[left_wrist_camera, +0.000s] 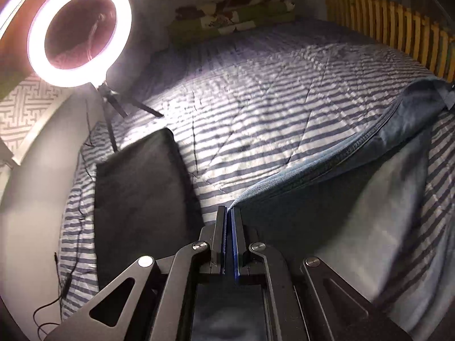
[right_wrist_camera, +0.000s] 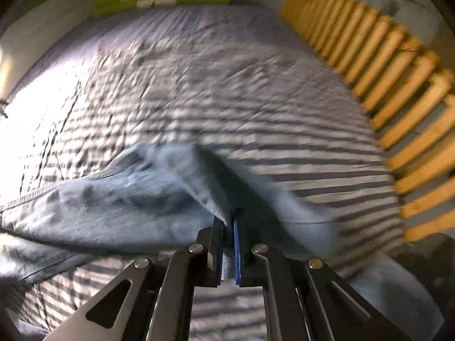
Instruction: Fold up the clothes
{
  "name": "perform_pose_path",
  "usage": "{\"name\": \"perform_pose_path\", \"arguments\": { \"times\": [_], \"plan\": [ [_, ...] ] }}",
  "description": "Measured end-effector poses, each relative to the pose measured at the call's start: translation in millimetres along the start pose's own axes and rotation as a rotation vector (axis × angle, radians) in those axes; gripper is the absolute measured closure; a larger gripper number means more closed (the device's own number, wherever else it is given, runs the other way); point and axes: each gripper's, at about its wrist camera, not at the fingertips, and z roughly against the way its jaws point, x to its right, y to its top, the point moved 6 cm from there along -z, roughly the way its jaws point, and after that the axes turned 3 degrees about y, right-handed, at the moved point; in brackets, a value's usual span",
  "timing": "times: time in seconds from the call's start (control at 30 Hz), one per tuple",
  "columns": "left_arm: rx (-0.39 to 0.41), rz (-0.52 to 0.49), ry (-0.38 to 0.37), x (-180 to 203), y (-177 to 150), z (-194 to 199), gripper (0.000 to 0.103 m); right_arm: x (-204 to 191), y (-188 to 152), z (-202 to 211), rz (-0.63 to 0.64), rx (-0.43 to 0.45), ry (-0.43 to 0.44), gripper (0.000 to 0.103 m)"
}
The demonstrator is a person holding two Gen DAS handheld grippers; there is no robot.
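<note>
A blue denim garment [left_wrist_camera: 327, 187] hangs stretched above a striped bed. My left gripper [left_wrist_camera: 229, 213] is shut on one end of its stitched edge, and the cloth runs from there up to the right. In the right wrist view the same blue denim garment [right_wrist_camera: 119, 199] spreads to the left, blurred by motion. My right gripper [right_wrist_camera: 231, 218] is shut on a fold of it, with cloth showing between the pads. A dark folded garment [left_wrist_camera: 139, 199] lies flat on the bed to the left of my left gripper.
The striped quilt [left_wrist_camera: 256, 91] covers the bed. A lit ring light [left_wrist_camera: 79, 28] on a small tripod stands at the bed's left edge with cables trailing. A folded green patterned blanket [left_wrist_camera: 233, 14] lies at the far end. A wooden slatted rail [right_wrist_camera: 398, 91] borders the right side.
</note>
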Motion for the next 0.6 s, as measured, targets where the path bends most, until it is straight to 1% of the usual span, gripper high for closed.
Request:
{"name": "perform_pose_path", "arguments": {
  "times": [0.07,0.13,0.17,0.2,0.27,0.3,0.37,0.43,0.5,0.57,0.6],
  "plan": [
    [0.041,0.002,0.003,-2.6,0.8,23.9,0.101,20.0,1.1,39.6,-0.032,0.072,0.001,0.098],
    [0.077,0.002,0.008,-7.0,1.0,46.9,0.101,42.7,-1.3,93.5,-0.088,0.171,0.004,0.098],
    [0.098,0.002,0.013,-9.6,0.5,59.2,0.101,53.5,-3.3,122.1,-0.110,0.226,-0.008,0.098],
    [0.120,0.006,0.017,-13.3,-0.2,72.3,0.101,63.6,-4.3,150.3,-0.123,0.285,-0.042,0.098],
    [0.155,0.027,-0.006,-20.1,-2.0,97.4,0.101,75.1,-11.3,203.9,-0.124,0.402,-0.070,0.098],
    [0.164,0.028,-0.013,-21.9,-2.2,103.6,0.101,78.0,-13.7,226.2,-0.131,0.443,-0.071,0.098],
    [0.179,0.031,-0.019,-24.7,-0.9,113.7,0.101,80.5,-17.7,257.5,-0.139,0.499,-0.069,0.098],
    [0.173,0.025,-0.033,-23.5,2.5,111.1,0.101,78.8,-11.8,272.5,-0.124,0.531,-0.090,0.098],
    [0.154,0.023,-0.036,-20.3,6.1,97.4,0.101,74.9,-0.8,267.5,-0.108,0.530,-0.132,0.098],
    [0.114,0.031,-0.058,-16.0,9.1,71.8,0.101,68.7,15.6,241.8,-0.103,0.488,-0.156,0.098],
    [0.078,0.038,-0.073,-12.2,10.3,51.6,0.101,65.5,28.6,215.3,-0.098,0.447,-0.172,0.098]
  ]
}}
